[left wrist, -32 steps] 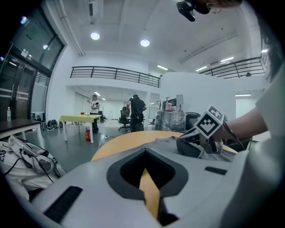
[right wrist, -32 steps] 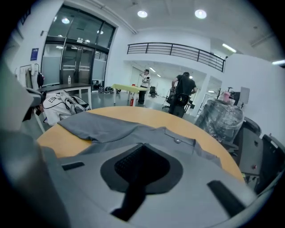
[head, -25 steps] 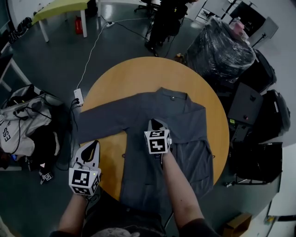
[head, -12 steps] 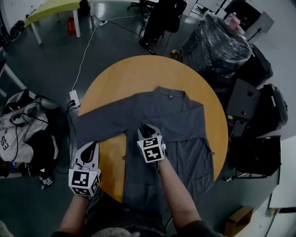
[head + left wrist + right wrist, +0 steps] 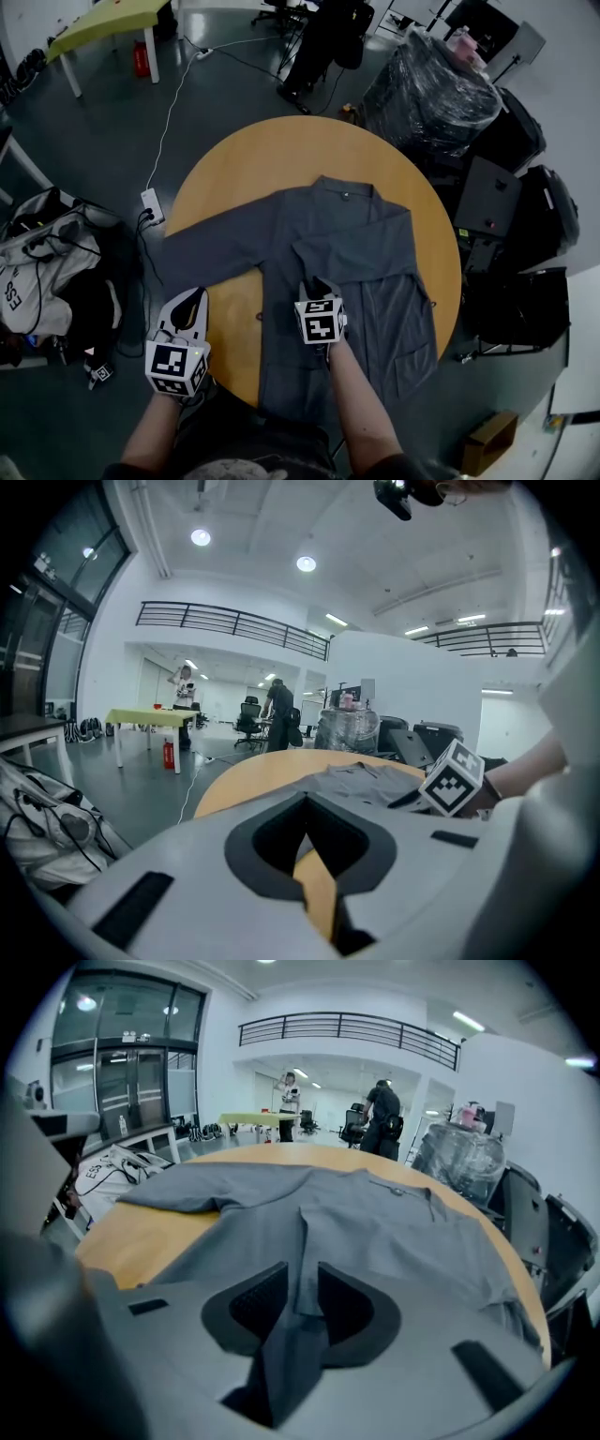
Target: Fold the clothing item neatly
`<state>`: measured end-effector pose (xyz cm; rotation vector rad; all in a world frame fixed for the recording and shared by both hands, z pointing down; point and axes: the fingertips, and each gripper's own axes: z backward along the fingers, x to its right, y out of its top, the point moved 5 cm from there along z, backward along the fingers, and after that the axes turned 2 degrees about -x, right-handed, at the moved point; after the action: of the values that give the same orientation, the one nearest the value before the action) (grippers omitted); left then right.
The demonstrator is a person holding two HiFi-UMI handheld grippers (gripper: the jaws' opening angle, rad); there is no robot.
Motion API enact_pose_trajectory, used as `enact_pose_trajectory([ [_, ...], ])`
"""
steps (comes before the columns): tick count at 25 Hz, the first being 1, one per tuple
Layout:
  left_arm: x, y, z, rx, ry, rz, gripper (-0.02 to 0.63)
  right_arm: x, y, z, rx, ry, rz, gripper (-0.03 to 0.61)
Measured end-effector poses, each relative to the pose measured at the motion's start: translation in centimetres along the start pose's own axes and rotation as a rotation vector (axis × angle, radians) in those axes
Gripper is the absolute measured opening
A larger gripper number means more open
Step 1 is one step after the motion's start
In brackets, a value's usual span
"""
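A grey button-up shirt (image 5: 375,309) lies spread on the round wooden table (image 5: 281,150), collar at the far side. Its left sleeve (image 5: 202,248) stretches out to the left, and a folded-over layer (image 5: 352,246) lies across the chest. My right gripper (image 5: 317,284) sits low over the shirt's front. Its jaws have just been opening and now stand apart, with a fold edge of the shirt (image 5: 375,1213) running between them (image 5: 302,1293); the pads do not press it. My left gripper (image 5: 187,302) hangs at the table's near-left edge, shut and empty (image 5: 305,832).
A black wrapped bundle (image 5: 431,94) and black cases (image 5: 506,206) crowd the table's right side. Bags (image 5: 47,253) and a power strip (image 5: 150,204) lie on the floor at left. A green table (image 5: 103,23) and a standing person (image 5: 323,47) are far behind.
My right gripper has slid down the shirt front toward me and lowered, and its jaws have parted. The left gripper has stayed at the table's edge.
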<state>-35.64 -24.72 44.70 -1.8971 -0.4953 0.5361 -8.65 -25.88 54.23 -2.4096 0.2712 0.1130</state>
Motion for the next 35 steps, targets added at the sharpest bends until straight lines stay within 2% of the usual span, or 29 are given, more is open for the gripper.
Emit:
enact_pose_trajectory([
  [3, -0.5, -0.1, 0.6, -0.007, -0.003, -0.007, 0.008, -0.3, -0.9, -0.7, -0.047, -0.027, 0.01, 0.087],
  [7, -1.0, -0.2, 1.0, -0.006, -0.024, -0.016, 0.008, -0.4, -1.5, 0.2, -0.034, -0.023, -0.064, 0.074],
  [13, -1.5, 0.2, 1.6, 0.012, -0.056, -0.013, 0.008, -0.8, -0.4, 4.2, 0.094, -0.071, -0.101, 0.074],
  [16, -1.4, 0.3, 2.6, 0.022, -0.055, -0.008, 0.008, -2.1, 0.4, 7.1, 0.177, -0.058, -0.145, 0.074],
  [19, -0.7, 0.3, 4.2, 0.037, -0.034, -0.001, 0.008, -3.7, 1.2, 9.9, 0.258, -0.01, -0.165, 0.073],
  [24, 1.3, -0.2, 8.5, 0.066, 0.043, 0.009, 0.008, -5.6, 1.7, 14.6, 0.409, 0.058, -0.171, -0.005],
  [27, 2.7, -1.0, 11.5, 0.073, 0.093, 0.003, 0.008, -7.3, 1.0, 17.2, 0.477, 0.139, -0.172, -0.008],
  [31, 4.4, -2.6, 15.5, 0.095, 0.184, 0.029, 0.008, -10.2, -0.9, 19.1, 0.524, 0.257, -0.143, -0.008],
  [35, 6.0, -4.6, 19.8, 0.09, 0.247, 0.043, 0.008, -14.4, -2.8, 20.1, 0.515, 0.349, -0.09, -0.009],
])
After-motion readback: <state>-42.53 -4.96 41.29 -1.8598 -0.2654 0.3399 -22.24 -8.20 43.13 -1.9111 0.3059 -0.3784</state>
